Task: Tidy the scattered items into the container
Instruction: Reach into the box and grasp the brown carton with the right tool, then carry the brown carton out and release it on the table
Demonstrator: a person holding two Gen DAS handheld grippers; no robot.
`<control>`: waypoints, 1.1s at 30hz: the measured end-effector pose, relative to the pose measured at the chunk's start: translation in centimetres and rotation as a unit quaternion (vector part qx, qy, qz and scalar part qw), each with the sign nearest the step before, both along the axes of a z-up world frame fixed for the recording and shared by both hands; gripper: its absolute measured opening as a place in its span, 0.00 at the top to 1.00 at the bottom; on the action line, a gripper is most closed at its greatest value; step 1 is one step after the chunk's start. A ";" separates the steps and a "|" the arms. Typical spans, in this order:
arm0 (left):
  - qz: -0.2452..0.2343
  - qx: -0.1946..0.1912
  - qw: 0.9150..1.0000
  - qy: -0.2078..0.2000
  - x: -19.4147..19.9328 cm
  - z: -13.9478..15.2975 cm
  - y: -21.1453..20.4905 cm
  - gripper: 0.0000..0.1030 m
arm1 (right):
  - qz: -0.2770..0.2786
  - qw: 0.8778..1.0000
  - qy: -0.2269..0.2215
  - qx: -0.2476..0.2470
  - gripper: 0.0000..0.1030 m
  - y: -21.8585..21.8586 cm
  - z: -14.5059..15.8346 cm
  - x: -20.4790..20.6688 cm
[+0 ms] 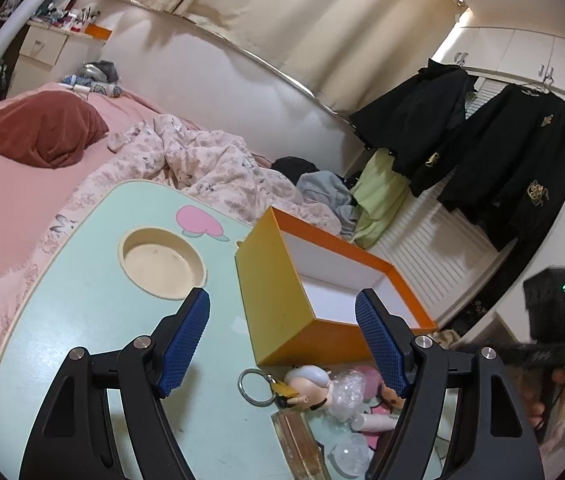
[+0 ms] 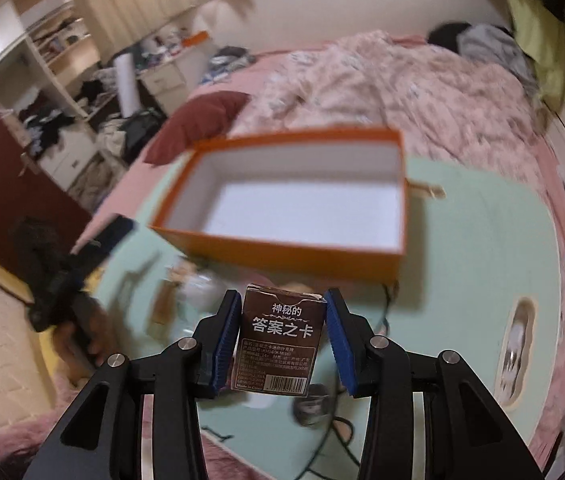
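Observation:
An open orange box (image 1: 278, 280) with a white inside stands on the mint-green table (image 1: 82, 320). My left gripper (image 1: 282, 300) hangs open just before the box's near corner, with nothing between its blue pads. Below it lie a key ring (image 1: 256, 388), a small doll figure (image 1: 310, 380) and a bubble-wrapped piece (image 1: 346, 392). My right gripper (image 2: 282, 298) is shut on a brown card box (image 2: 278, 340) with white lettering and holds it upright above the table. It is short of the orange box (image 2: 282, 256), whose open top faces the right wrist camera.
A round recess (image 1: 162, 264) is sunk into the table at the far left. A bed with a pink quilt (image 1: 202, 160) and a dark red pillow (image 1: 42, 128) lies behind the table. Dark jackets (image 1: 502, 160) hang at the right. A cable (image 2: 382, 320) runs over the table.

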State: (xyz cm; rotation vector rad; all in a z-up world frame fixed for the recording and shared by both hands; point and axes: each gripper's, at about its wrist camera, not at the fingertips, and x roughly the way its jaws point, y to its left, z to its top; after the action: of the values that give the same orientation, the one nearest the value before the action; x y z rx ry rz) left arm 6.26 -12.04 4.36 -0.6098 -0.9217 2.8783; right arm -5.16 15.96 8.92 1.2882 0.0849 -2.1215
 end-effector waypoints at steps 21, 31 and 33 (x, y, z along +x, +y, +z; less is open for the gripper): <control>0.038 -0.113 0.992 -0.025 5.8 1.0 4.5 0.16 | -0.091 0.958 0.262 -0.067 0.12 1.6 -2.5 14.2; 0.045 -0.235 0.959 -0.154 4.7 -1.5 8.8 0.16 | -0.139 0.957 0.253 0.009 0.08 1.3 -7.7 15.9; 0.036 -0.242 0.956 -0.163 4.5 -2.1 9.2 0.16 | -0.129 0.961 0.243 0.023 0.08 0.7 -8.7 15.5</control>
State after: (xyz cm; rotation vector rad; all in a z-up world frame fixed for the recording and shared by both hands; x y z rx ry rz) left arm 10.77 -2.86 2.27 -1.1348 -0.2421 3.1396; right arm 10.36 16.71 0.22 0.8077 0.1819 -2.6371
